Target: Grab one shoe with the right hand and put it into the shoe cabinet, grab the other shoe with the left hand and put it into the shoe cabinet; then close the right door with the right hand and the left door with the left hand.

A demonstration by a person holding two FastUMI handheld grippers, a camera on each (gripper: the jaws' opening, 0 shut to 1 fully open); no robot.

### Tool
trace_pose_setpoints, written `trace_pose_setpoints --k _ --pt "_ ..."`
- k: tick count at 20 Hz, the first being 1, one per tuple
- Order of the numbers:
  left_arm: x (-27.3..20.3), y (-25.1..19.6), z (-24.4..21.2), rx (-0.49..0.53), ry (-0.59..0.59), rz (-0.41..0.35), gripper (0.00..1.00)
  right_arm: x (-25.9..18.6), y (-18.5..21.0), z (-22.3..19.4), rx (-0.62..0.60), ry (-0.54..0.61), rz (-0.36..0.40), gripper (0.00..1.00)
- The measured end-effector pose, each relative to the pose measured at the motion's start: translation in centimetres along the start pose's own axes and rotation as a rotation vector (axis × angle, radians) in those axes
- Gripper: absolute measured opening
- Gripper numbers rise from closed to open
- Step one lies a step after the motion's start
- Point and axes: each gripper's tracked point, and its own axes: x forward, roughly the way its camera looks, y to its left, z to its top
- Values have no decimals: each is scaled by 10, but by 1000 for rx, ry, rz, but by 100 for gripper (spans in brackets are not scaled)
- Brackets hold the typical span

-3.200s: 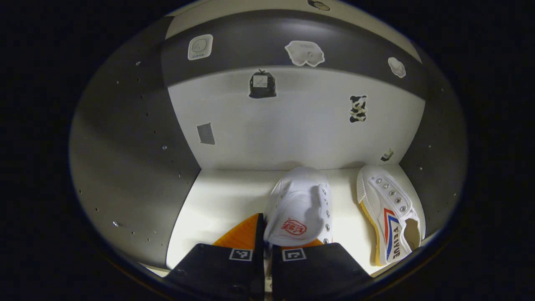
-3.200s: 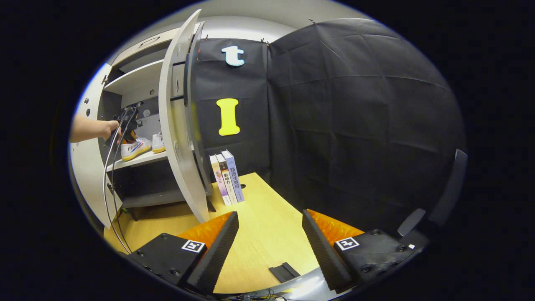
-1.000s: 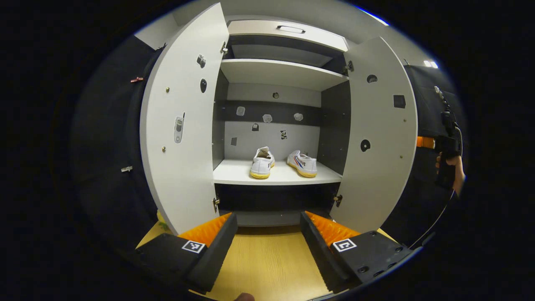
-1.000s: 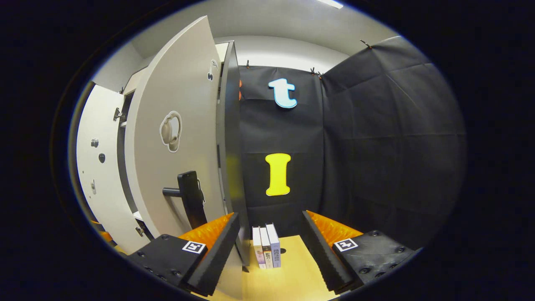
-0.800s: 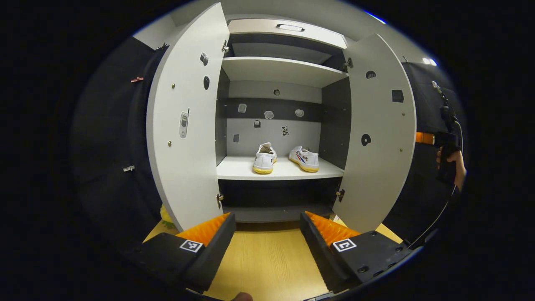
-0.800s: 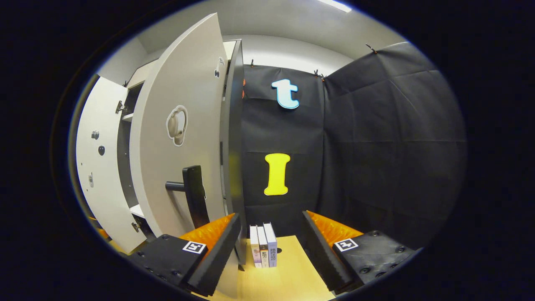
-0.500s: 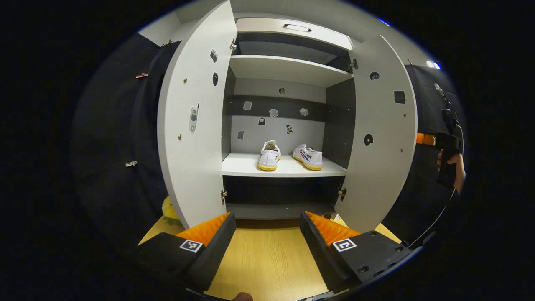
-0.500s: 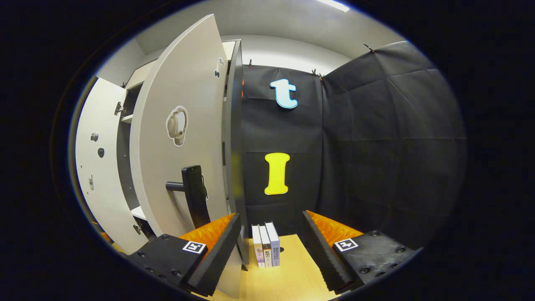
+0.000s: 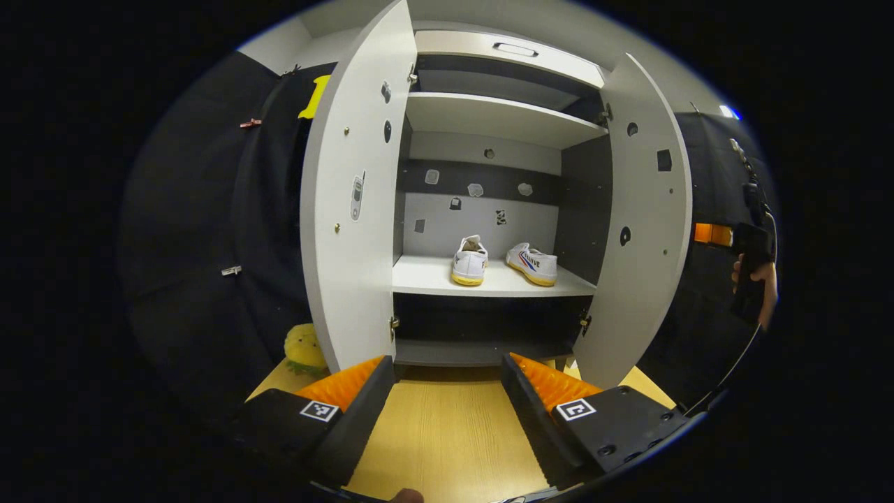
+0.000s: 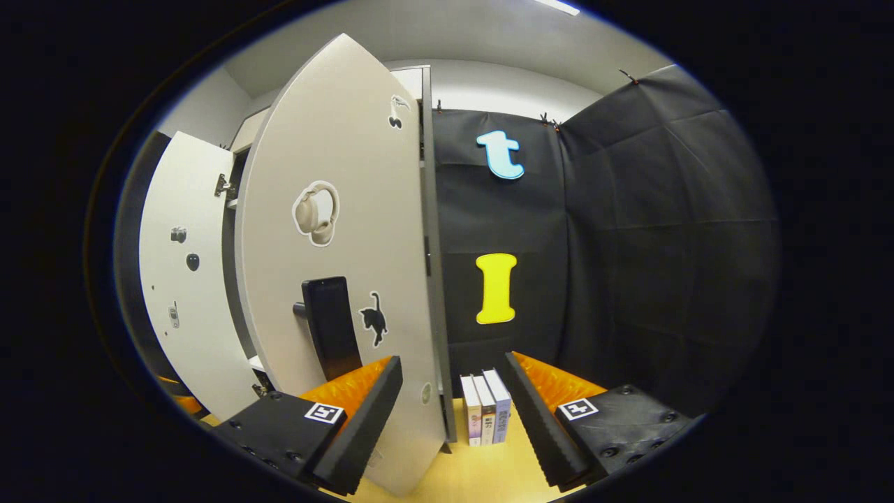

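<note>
shoes [image 9: 504,260] – white pair, side by side on shelf | shoe cabinet [image 9: 489,115] – both doors open

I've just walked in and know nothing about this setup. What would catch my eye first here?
Probably the tall pale grey shoe cabinet with both doors swung open, and the two white canvas shoes with yellow soles side by side on its middle shelf. In the right gripper view, the right door's outer face looms close, bearing a black bar handle and a headphone sticker.
</note>
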Motion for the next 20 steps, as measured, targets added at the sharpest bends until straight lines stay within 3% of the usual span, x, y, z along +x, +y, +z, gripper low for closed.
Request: trace_pose_setpoints --k 8,14,20 --pt "-12 30 -1 -12 -9 69 96 17 74 -9 67 20 161 96" --pt "-26 61 1 -32 -20 135 97 8 104 -38 37 74 221 96" --pt "-29 111 10 -75 -30 215 96 -11 112 -79 76 173 222 96"
